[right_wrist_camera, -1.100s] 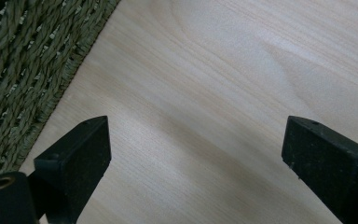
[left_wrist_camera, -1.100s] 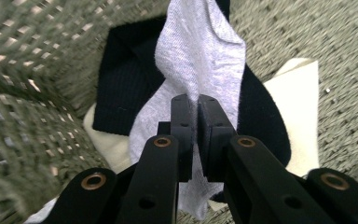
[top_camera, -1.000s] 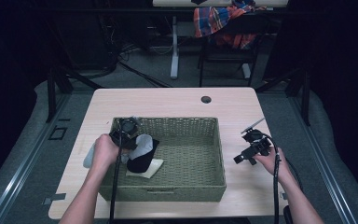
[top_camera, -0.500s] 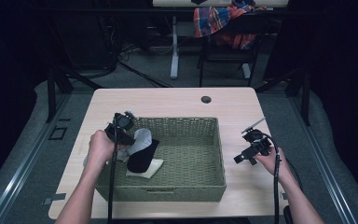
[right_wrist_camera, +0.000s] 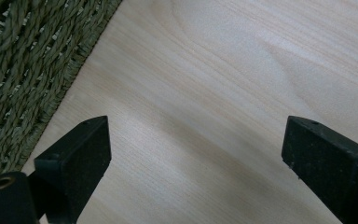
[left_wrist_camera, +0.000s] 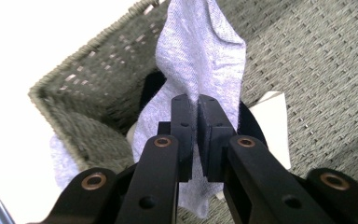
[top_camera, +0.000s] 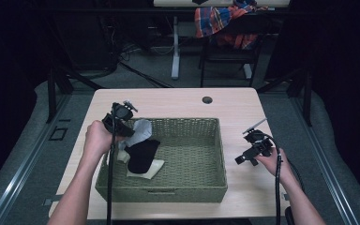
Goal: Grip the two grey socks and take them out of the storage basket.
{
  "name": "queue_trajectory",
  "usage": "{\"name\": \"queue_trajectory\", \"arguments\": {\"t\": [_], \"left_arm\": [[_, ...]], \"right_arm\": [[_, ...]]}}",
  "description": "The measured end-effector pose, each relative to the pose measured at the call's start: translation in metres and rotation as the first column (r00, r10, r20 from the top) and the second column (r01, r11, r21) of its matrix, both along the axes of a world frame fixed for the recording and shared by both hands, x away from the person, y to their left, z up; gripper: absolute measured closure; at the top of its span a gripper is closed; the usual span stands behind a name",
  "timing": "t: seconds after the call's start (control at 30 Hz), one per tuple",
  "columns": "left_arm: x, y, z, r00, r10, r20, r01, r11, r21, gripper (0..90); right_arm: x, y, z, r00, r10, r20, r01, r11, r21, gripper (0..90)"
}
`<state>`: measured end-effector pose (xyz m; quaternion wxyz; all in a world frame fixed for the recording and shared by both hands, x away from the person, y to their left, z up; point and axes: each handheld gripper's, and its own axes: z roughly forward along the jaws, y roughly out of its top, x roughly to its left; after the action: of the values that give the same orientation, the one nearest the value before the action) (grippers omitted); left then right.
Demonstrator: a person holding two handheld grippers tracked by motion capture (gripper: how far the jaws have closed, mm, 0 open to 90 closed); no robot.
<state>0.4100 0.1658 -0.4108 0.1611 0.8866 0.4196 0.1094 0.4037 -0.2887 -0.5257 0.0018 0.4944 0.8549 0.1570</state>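
Grey knit cloth, a light sock [left_wrist_camera: 200, 60], is pinched between the closed jaws of the left gripper [left_wrist_camera: 199, 105]; the cloth runs up past the fingertips and hangs below them, its lower end cut off behind the jaw arms. No brand, label or writing can be read on it or on anything else here. Behind the fingers, partly covered by the sock, lie a black sock [top_camera: 143, 154] and a cream one [top_camera: 151, 168] on the floor of the woven basket [left_wrist_camera: 74, 79]. How the black one is folded is hard to make out. In the high view the left gripper [top_camera: 130, 123] is held over the basket's left end, with the grey sock [top_camera: 140, 131] draping from it.

The right gripper [right_wrist_camera: 193, 154] has its jaws wide apart with nothing between them, just bare pale wooden table [right_wrist_camera: 223, 84]. The basket's outer wall [right_wrist_camera: 23, 70] is just beside its left-hand finger. In the high view that gripper [top_camera: 253, 149] sits well apart from the socks, to the right of the basket [top_camera: 168, 187].
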Motion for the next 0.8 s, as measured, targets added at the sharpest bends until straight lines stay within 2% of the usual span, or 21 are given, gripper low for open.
{"name": "queue_trajectory", "arguments": {"t": [0.13, 0.2, 0.27, 0.3, 0.4, 0.47, 0.53, 0.57, 0.7, 0.73, 0.8], "left_arm": [[0.002, 0.002, 0.015, 0.9998, -0.002, 0.017, 0.002, 1.0, -0.002, 86.3], [0.002, 0.002, 0.018, 0.9998, -0.003, 0.018, 0.003, 1.0, 0.002, 86.3], [0.005, 0.005, 0.029, 0.9994, 0.001, 0.034, -0.001, 1.0, -0.002, 86.3], [0.005, 0.006, 0.033, 0.9993, 0.002, 0.038, -0.002, 1.0, 0.001, 86.3], [0.008, 0.008, 0.042, 0.9988, 0.005, 0.048, -0.005, 0.9999, 0.014, 86.3], [0.008, 0.009, 0.045, 0.9985, 0.009, 0.054, -0.01, 0.9999, 0.009, 86.3], [0.01, 0.011, 0.055, 0.9977, 0.018, 0.065, -0.019, 0.9996, 0.021, 86.3], [0.01, 0.012, 0.058, 0.9973, 0.021, 0.07, -0.023, 0.9995, 0.023, 86.3], [0.014, 0.021, 0.067, 0.995, 0.044, 0.089, -0.047, 0.9986, 0.026, 86.4], [0.015, 0.024, 0.069, 0.9947, 0.049, 0.091, -0.052, 0.9982, 0.03, 86.3], [0.016, 0.029, 0.071, 0.9932, 0.061, 0.099, -0.064, 0.9974, 0.033, 86.3]], "right_arm": [[0.0, 0.0, 0.0, 1.0, -0.001, 0.005, 0.001, 1.0, 0.002, 7.9], [-0.001, 0.002, -0.002, 0.9996, -0.021, 0.016, 0.021, 1.0, 0.013, 7.9], [0.001, 0.001, -0.001, 0.9999, 0.008, -0.008, -0.008, 1.0, -0.005, 7.9], [-0.001, 0.002, -0.002, 0.9996, -0.024, 0.017, 0.024, 1.0, 0.012, 7.9], [0.001, 0.001, -0.001, 1.0, -0.005, 0.002, 0.005, 1.0, -0.001, 7.9], [0.0, 0.001, -0.002, 0.9998, -0.019, 0.011, 0.019, 1.0, 0.007, 7.9], [0.0, 0.002, 0.0, 1.0, -0.003, -0.003, 0.003, 1.0, 0.006, 7.9], [-0.001, 0.002, -0.001, 0.9997, -0.022, 0.009, 0.022, 1.0, 0.018, 7.9], [0.0, 0.001, -0.001, 1.0, -0.006, 0.004, 0.006, 1.0, -0.005, 7.9], [-0.001, 0.002, -0.002, 0.9994, -0.028, 0.018, 0.027, 1.0, 0.012, 7.9], [-0.002, 0.002, -0.002, 0.9993, -0.033, 0.016, 0.032, 0.999, 0.03, 7.9]]}}
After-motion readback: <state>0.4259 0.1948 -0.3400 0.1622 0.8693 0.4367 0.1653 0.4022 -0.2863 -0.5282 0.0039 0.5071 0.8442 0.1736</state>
